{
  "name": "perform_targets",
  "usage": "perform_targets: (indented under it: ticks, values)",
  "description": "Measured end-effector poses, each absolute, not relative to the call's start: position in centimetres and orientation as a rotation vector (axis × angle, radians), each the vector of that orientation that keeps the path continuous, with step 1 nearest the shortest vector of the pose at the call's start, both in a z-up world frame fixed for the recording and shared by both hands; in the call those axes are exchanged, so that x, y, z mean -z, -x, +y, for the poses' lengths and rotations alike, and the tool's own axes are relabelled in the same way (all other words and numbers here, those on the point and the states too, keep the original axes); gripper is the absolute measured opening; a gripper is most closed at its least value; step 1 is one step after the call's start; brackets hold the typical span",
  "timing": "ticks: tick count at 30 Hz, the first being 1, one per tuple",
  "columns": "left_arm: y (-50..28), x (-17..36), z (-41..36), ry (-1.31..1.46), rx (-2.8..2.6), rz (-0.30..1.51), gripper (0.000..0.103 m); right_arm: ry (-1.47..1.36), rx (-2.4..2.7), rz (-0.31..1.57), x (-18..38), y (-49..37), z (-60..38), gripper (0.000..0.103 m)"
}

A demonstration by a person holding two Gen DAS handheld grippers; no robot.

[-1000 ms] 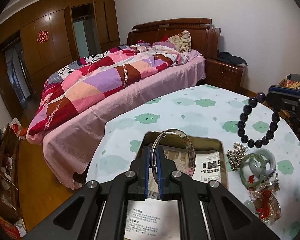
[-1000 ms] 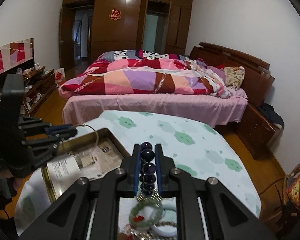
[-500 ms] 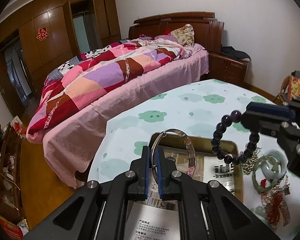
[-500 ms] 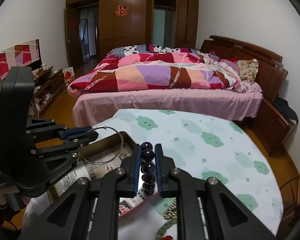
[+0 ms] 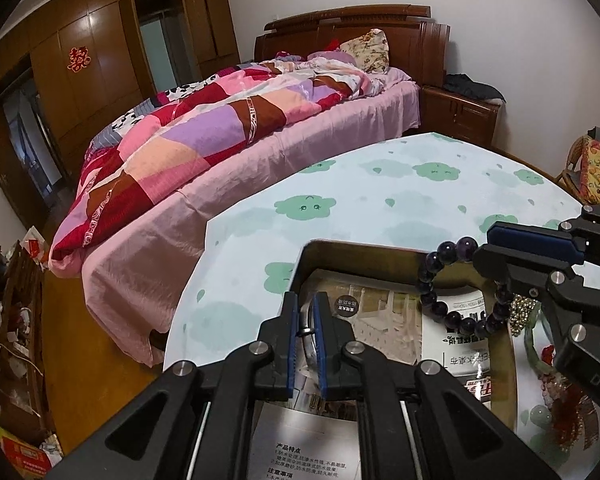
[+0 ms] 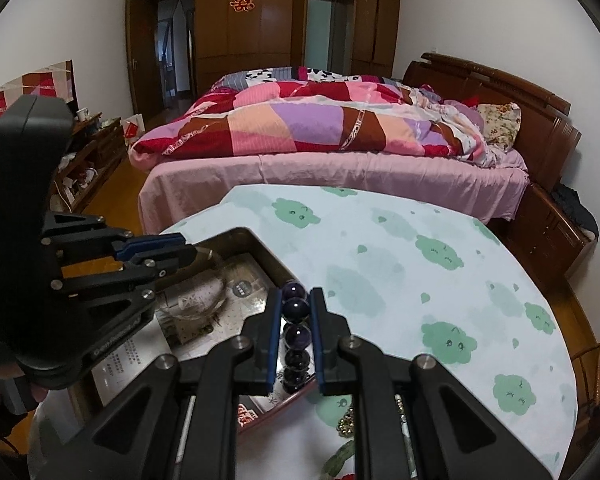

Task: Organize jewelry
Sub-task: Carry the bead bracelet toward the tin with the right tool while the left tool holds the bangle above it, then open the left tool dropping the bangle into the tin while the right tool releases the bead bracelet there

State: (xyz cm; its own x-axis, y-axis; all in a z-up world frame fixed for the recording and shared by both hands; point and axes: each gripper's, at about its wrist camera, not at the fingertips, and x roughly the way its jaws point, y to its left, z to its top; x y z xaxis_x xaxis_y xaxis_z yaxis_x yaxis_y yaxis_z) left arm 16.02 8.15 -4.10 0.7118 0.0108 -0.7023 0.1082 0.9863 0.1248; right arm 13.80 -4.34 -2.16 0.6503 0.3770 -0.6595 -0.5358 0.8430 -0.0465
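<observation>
Right claw (image 6: 294,320) pinches the bead bracelet (image 5: 456,292)'s 12 o'clock; light, floppy, slippery. Left claw (image 5: 306,322) grips the stiff bangle (image 6: 198,298).

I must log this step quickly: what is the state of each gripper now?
Left gripper: closed on the silver bangle, over the tin box.
Right gripper: closed on the purple bead bracelet, also over the box.

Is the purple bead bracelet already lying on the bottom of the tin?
No: the purple bead bracelet hangs clamped in the right gripper above the tin, not resting on its paper-lined bottom.
</observation>
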Motion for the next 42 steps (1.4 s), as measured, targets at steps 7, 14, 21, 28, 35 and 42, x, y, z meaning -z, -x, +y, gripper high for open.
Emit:
perform_targets:
  ticks: [7, 14, 21, 28, 35, 42]
  values:
    - [-16.2, 4.2, 8.1, -0.169, 0.056, 0.782, 0.008, 0.249, -0.525, 0.690, 2.3, -13.8, -4.3, 0.016]
    - [-16.1, 4.2, 7.7, -0.177, 0.055, 0.783, 0.008, 0.249, -0.521, 0.704, 2.9, -14.3, -4.4, 0.016]
    - [-15.9, 4.0, 7.7, -0.197, 0.041, 0.772, 0.009, 0.244, -0.523, 0.709, 3.0, -14.7, -4.4, 0.017]
    - [-15.2, 3.2, 7.9, -0.206, 0.009, 0.724, 0.060, 0.243, -0.520, 0.698, 2.8, -14.4, -4.4, 0.020]
    - [-15.2, 3.0, 7.8, -0.217, -0.011, 0.726, 0.060, 0.234, -0.517, 0.694, 2.7, -14.1, -4.7, 0.030]
    - [-15.1, 3.1, 7.4, -0.228, -0.018, 0.727, 0.060, 0.241, -0.527, 0.694, 2.5, -13.5, -5.0, 0.032]
